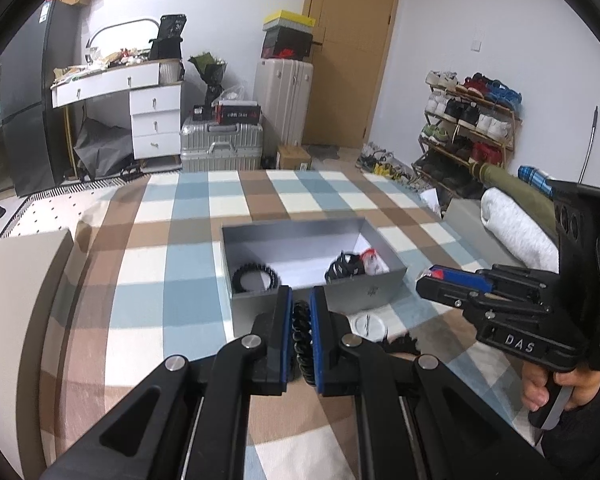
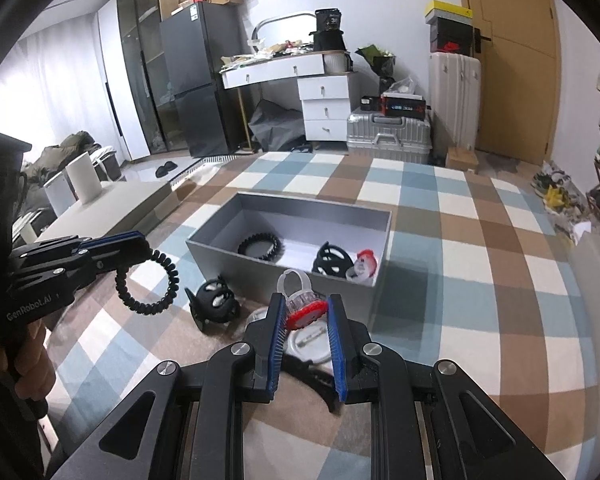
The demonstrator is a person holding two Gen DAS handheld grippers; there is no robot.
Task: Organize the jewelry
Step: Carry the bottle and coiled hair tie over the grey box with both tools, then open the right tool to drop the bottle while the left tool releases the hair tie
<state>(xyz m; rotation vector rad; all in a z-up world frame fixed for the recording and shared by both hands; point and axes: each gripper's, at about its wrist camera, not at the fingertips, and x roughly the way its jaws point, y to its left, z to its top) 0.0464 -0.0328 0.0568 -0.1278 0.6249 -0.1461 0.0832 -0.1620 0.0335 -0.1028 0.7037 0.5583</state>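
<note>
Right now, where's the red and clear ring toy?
In the right wrist view, the red and clear ring toy is between the right gripper fingers, just in front of the grey box, above a white disc.

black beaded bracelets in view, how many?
2. One black beaded bracelet lies inside the grey box, at its left end; the other bracelet hangs pinched in the left tongs. More may be hidden.

A box [image 2: 300,216] sits on the checked cloth [image 2: 480,264]. Inside it, a beaded bracelet [image 2: 260,246] lies left, and a domed piece [image 2: 330,260] with a ring [image 2: 366,260] just beside it lies right. Before the box lie another domed piece [image 2: 214,306] and a round lid [image 2: 306,344].
</note>
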